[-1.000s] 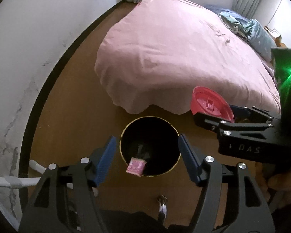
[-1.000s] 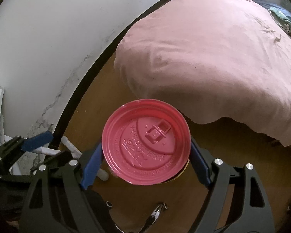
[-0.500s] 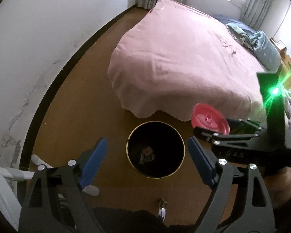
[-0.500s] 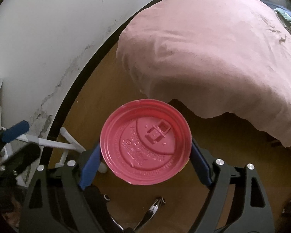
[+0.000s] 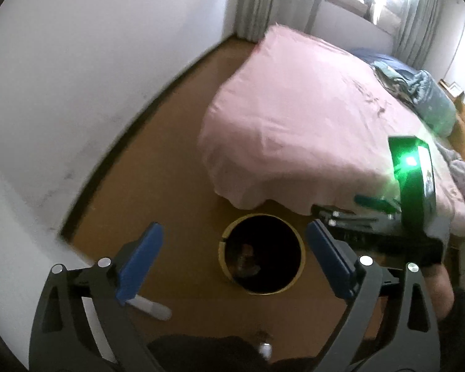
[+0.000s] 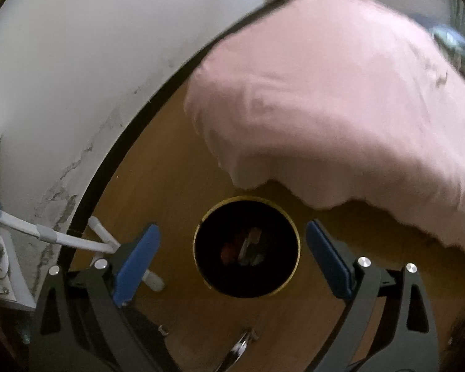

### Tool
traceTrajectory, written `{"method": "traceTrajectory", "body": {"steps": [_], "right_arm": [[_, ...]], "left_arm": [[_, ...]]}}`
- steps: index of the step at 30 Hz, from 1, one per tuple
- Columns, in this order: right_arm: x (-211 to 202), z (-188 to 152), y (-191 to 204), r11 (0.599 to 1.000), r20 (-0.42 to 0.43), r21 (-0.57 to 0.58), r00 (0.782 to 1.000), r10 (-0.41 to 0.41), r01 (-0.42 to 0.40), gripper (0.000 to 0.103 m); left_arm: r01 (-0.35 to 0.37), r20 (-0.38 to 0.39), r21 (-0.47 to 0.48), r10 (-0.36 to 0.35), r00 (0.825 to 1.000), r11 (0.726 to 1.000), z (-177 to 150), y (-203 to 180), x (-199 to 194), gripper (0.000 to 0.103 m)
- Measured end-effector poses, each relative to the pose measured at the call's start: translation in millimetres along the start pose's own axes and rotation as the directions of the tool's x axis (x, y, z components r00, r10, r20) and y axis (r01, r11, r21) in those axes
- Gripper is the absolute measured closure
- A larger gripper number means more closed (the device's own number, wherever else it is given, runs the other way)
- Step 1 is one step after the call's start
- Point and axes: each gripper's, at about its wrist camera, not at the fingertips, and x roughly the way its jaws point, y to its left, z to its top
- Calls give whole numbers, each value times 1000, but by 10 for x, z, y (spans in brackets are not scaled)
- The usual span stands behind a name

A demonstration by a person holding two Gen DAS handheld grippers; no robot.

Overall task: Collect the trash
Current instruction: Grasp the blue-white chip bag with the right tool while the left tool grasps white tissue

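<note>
Closest in, both black two-finger tools with blue pads are pointed down at the floor: the left gripper [image 5: 232, 260] has its jaws spread wide with nothing between them, and they've just been opening further; same story for the right gripper [image 6: 232, 257], jaws wide apart and just opened more, nothing pinched in them now, the pads clear of everything. In the left view you can see the right tool off to the side with a bright green light on it and a bit of the person's hand [image 5: 440, 291] behind it. Right below both sits the round black trash bin with a thin gold rim [image 6: 247, 246], standing upright on the brown wooden floor [image 5: 176, 217], and the trash is down inside it: a few dim scraps at the bottom [image 6: 243, 248], one looks reddish, the rest greyish, too dark and blurry to say what they are. Just left of the bin there's a white tube frame leg [image 6: 65, 238] on the floor, running toward the scuffed white wall with its dark baseboard [image 6: 46, 124]. Just past the bin is the bed with a pink sheet [image 5: 294, 124], its corner hanging close to the bin's far rim. Further back on the bed there's a crumpled blue-grey blanket [image 5: 418, 90], then grey curtains [image 5: 263, 6] and a bright window at the far end
</note>
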Motion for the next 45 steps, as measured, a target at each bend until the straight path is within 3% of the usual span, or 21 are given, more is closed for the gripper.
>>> {"method": "traceTrajectory", "body": {"steps": [6, 10, 12, 13, 14, 16, 17, 19, 20, 21, 22, 23, 26, 29, 33, 36, 38, 41, 45], "right_arm": [[-478, -33, 896, 978, 143, -201, 986, 80, -50, 11], [-814, -270, 1796, 897, 153, -420, 964, 217, -135, 10], [-984, -468, 2303, 812, 96, -538, 940, 328, -228, 10], [-1057, -574, 2521, 766, 63, -584, 926, 371, -267, 10], [-1162, -744, 2843, 691, 10, -648, 904, 427, -320, 10], [-1302, -993, 3261, 584, -68, -716, 871, 487, -382, 10], [-1408, -1178, 3565, 499, -130, -755, 842, 524, -427, 10], [-1580, -1450, 4003, 376, -215, -792, 795, 567, -482, 10], [-1659, -1570, 4175, 330, -245, -802, 777, 579, -498, 10], [-1755, -1705, 4395, 268, -285, -811, 751, 595, -520, 10], [-1830, -1811, 4544, 227, -311, -816, 735, 602, -531, 10], [-1909, -1954, 4778, 172, -340, -828, 721, 603, -534, 10], [-2002, -2203, 5279, 77, -380, -850, 709, 594, -521, 10], [-1956, -2378, 5638, 32, -411, -856, 716, 565, -516, 10], [-1850, -2483, 5914, 23, -431, -850, 720, 544, -527, 11], [-1864, -2511, 5947, 31, -449, -831, 703, 551, -555, 31], [-1892, -2504, 5917, 32, -465, -815, 685, 562, -579, 60], [-2004, -2500, 5808, 26, -470, -801, 655, 591, -598, 72], [-2212, -2387, 5577, 13, -483, -769, 596, 642, -639, 77]], "left_arm": [[-97, 61, -121, 105, 993, 988, -513, 622, -1059, 9], [-228, 100, -242, 258, 961, 943, -1033, 1192, -1848, 9], [-312, 93, -325, 359, 929, 893, -1376, 1515, -2258, 8], [-354, 76, -379, 410, 909, 855, -1592, 1703, -2480, 8], [-373, 65, -409, 434, 898, 833, -1719, 1805, -2601, 8], [-424, 27, -497, 503, 864, 757, -2122, 2087, -2942, 8], [-442, 12, -521, 524, 851, 730, -2242, 2166, -3037, 8], [-483, -33, -577, 572, 820, 658, -2554, 2353, -3243, 8], [-498, -64, -617, 592, 804, 610, -2786, 2469, -3368, 8], [-501, -78, -637, 598, 798, 585, -2934, 2525, -3435, 8], [-507, -108, -670, 604, 789, 543, -3136, 2604, -3518, 8], [-510, -124, -686, 608, 784, 519, -3254, 2628, -3551, 8], [-516, -167, -735, 620, 767, 440, -3652, 2716, -3703, 8], [-509, -183, -765, 625, 759, 395, -3828, 2784, -3804, 8], [-486, -156, -778, 628, 763, 397, -3890, 2766, -3901, 8], [-509, -157, -752, 637, 755, 418, -3850, 2775, -3823, 8], [-523, -164, -737, 637, 753, 428, -3812, 2737, -3748, 8], [-524, -167, -730, 628, 760, 439, -3794, 2711, -3659, 8], [-522, -157, -723, 628, 762, 453, -3740, 2723, -3598, 8]]}}
